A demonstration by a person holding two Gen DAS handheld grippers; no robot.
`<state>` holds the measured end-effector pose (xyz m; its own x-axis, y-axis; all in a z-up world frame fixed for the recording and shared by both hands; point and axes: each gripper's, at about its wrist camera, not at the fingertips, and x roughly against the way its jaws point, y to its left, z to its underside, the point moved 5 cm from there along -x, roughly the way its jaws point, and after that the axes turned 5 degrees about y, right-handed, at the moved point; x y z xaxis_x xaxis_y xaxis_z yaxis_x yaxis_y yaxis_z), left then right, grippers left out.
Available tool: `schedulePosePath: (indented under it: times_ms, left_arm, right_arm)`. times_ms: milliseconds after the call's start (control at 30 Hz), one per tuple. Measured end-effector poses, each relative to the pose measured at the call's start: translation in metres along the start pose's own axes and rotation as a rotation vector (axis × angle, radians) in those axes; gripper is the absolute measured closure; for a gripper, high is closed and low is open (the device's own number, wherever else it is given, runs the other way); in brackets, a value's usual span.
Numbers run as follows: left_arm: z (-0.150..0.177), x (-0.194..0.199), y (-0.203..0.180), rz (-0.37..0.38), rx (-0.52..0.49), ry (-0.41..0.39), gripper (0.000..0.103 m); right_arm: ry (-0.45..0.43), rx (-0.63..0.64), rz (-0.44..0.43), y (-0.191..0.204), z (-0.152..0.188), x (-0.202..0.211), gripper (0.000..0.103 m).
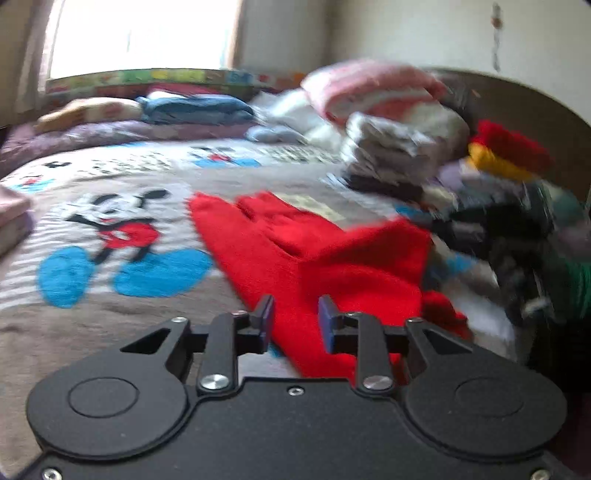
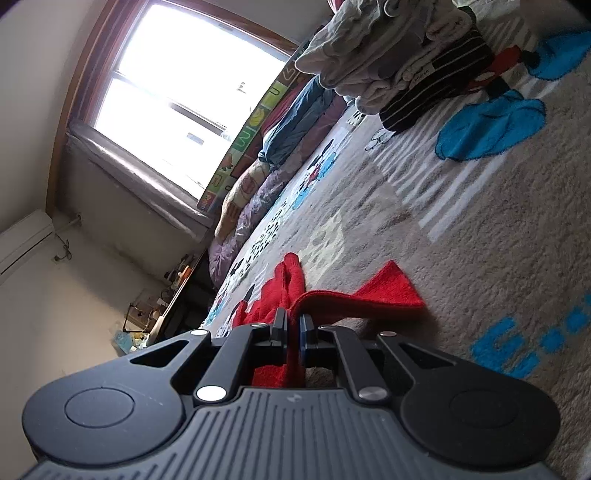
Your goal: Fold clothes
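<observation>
Daylight from a blown-out window [image 2: 184, 103] at the far side lights both views, the left wrist view smeared by motion blur, worst perhaps over the clothes pile [image 1: 406, 147] at right, with fisheye bending at edges.

Garment [image 1: 332, 258] lies on the blanket [image 1: 110, 325] covering the bed, just ahead of the left gripper [image 1: 296, 314]. Stack of folded clothes [image 1: 402, 147] behind it to the right, loose clothes pile [image 1: 517, 221] further right by the headboard [image 1: 535, 107]. Pillows [image 1: 195, 109] along the far edge under the window [image 1: 144, 33]. Right gripper [image 2: 293, 325] at the garment's edge, fold of it between the fingers [image 2: 279, 325].
</observation>
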<state>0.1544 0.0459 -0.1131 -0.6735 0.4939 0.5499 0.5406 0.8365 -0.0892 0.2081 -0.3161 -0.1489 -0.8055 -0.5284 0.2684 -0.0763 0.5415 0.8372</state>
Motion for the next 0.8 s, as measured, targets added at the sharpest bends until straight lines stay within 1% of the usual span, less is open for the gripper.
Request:
schedulePosePath:
  times_ms: [33, 100, 133, 233, 300, 433, 467, 533, 567, 667, 733, 800]
  left_arm:
    - [0.004, -0.007, -0.006, 0.003, -0.033, 0.032, 0.079]
    - [0.018, -0.024, -0.02, 0.028, -0.13, 0.134, 0.079]
    - [0.022, -0.028, -0.023, 0.028, -0.161, 0.154, 0.079]
    - [0.014, -0.022, -0.014, 0.065, -0.115, 0.135, 0.079]
    - [0.005, -0.015, -0.006, 0.079, -0.076, 0.093, 0.079]
    - [-0.019, -0.012, 0.02, 0.04, 0.039, 0.001, 0.079]
    - [-0.025, -0.016, 0.026, 0.026, 0.061, -0.011, 0.079]
    - [-0.033, -0.027, 0.034, 0.004, 0.099, -0.015, 0.079]
    - [-0.037, -0.033, 0.039, -0.007, 0.118, -0.016, 0.079]
    - [-0.048, -0.05, 0.05, -0.036, 0.17, -0.02, 0.079]
    - [-0.055, -0.061, 0.047, -0.032, 0.161, -0.014, 0.079]
    - [-0.063, -0.07, 0.047, -0.026, 0.149, -0.011, 0.079]
  right_arm:
    - [0.002, 0.0, -0.001, 0.0, 0.0, 0.0, 0.095]
    - [0.007, 0.001, -0.004, 0.0, 0.0, 0.0, 0.095]
    - [0.009, 0.004, -0.003, 0.0, 0.0, 0.0, 0.095]
    - [0.012, 0.007, -0.008, -0.002, 0.001, 0.001, 0.095]
    - [0.012, 0.005, -0.012, -0.005, 0.002, 0.001, 0.095]
    - [0.012, -0.013, -0.027, -0.01, 0.007, 0.003, 0.094]
    - [0.012, -0.017, -0.031, -0.011, 0.008, 0.003, 0.092]
    - [0.006, -0.039, -0.036, -0.014, 0.008, 0.006, 0.09]
    - [0.004, -0.058, -0.047, -0.015, 0.008, 0.008, 0.087]
    - [0.002, -0.124, -0.072, -0.023, 0.007, 0.012, 0.06]
    - [0.001, -0.171, -0.084, -0.029, 0.005, 0.013, 0.061]
    - [-0.003, -0.218, -0.1, -0.033, -0.001, 0.011, 0.054]
